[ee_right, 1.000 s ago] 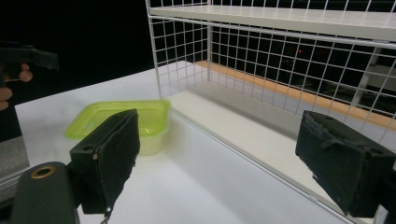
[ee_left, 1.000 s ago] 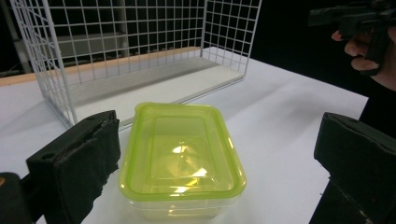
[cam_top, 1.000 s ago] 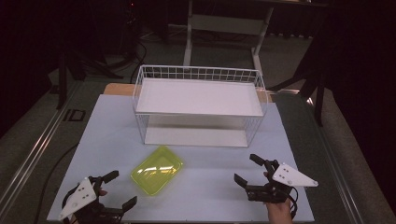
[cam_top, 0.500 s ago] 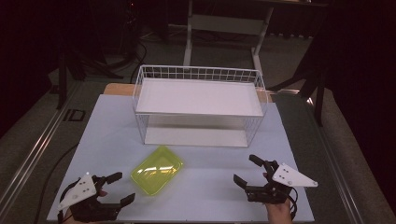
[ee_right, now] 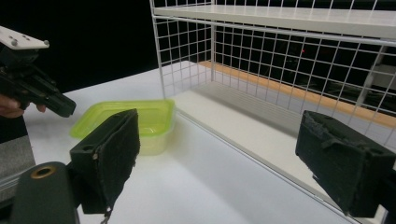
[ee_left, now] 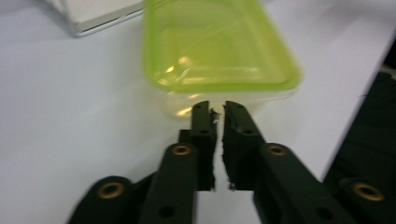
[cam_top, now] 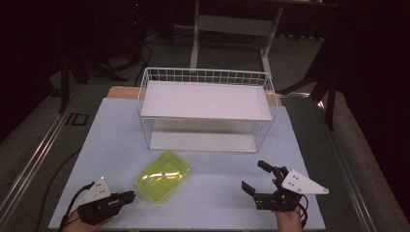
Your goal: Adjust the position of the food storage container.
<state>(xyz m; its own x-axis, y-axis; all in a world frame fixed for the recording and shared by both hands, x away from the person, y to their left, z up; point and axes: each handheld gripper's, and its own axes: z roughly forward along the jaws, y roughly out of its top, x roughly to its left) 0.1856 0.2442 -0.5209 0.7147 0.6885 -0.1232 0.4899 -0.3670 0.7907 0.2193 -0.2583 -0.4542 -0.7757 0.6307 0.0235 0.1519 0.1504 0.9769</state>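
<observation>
The left gripper [cam_top: 129, 195], jaws closed and empty, sits just left of the yellow-green container [cam_top: 162, 173]. The container lies on the table [cam_top: 111, 140] before the wire rack [cam_top: 208, 104]. Well right of the container, the right gripper [cam_top: 257, 178] gapes wide, empty.

The white table [cam_top: 208, 193] bears a white wire rack [cam_top: 207, 110] and, near it, a yellow-green tub [cam_top: 162, 177].

One green container [cam_top: 162, 176], one wire rack [cam_top: 205, 108], one table [cam_top: 116, 130], two tools
</observation>
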